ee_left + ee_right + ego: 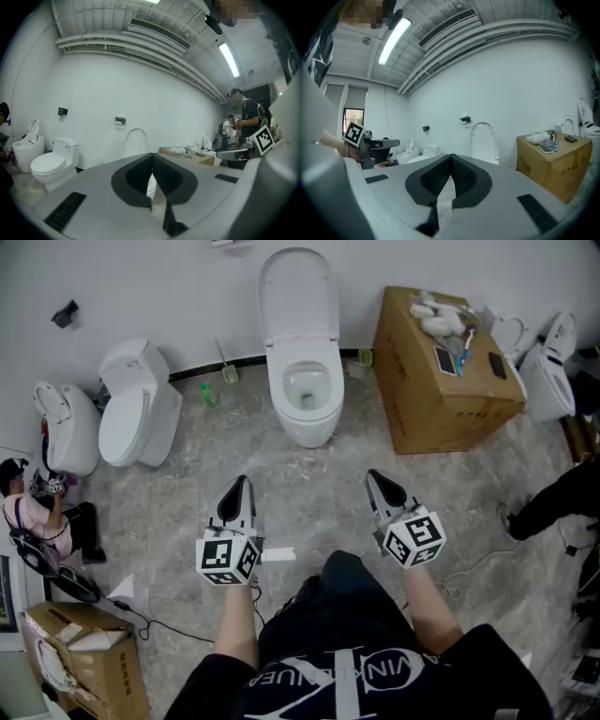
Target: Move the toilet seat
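Note:
A white toilet (304, 390) stands against the far wall with its lid (298, 296) raised upright and its bowl exposed. It shows in the left gripper view as the toilet lid (134, 140) and in the right gripper view as the toilet lid (483, 140). My left gripper (240, 486) is held well short of the toilet, on its left side, shut and empty. On the other side my right gripper (374, 478) hovers at the same distance, shut with nothing in it. In both gripper views the jaws meet at their tips.
A second toilet (139, 401) with its lid down and a third (64, 424) stand at the left. A cardboard box (441, 371) with small items on top sits right of the toilet. More toilets (548, 367) are far right. A person (42, 521) crouches at the left.

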Available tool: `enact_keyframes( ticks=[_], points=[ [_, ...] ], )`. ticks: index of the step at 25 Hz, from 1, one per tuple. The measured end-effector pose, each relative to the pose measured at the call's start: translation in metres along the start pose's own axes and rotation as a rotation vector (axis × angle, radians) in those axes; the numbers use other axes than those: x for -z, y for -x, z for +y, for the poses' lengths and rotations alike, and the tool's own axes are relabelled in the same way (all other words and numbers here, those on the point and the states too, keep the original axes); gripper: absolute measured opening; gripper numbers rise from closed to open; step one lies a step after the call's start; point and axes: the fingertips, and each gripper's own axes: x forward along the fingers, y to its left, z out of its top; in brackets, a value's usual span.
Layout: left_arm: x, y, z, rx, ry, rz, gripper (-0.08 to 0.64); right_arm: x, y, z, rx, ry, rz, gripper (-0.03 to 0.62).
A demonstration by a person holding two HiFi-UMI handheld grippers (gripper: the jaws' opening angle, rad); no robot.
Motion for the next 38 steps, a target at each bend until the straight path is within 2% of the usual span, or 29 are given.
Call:
enact_keyframes(
  ticks=[13,15,20,28,38],
  points=[
    [0.013,-0.036,0.006,0.027,0.015,0.022,0.005,0.011,-0.026,-0.022,0.004,-0.011,0.022,0.008],
    [0.017,-0.05,0.008,0.046,0.024,0.034,0.008,0.017,-0.04,-0.029,-0.009,-0.003,0.044,0.029],
    [0.034,-0.091,0.026,0.076,0.035,0.102,0.103,0.033,-0.087,-0.055,-0.019,-0.068,0.073,0.085],
    [0.084,-0.173,0.063,0.074,0.091,0.204,0.132,0.067,-0.162,-0.106,-0.034,-0.125,0.155,0.138],
    [0.159,-0.274,0.084,0.096,0.14,0.323,0.15,0.134,-0.243,-0.165,-0.077,-0.207,0.278,0.153]
  ],
)
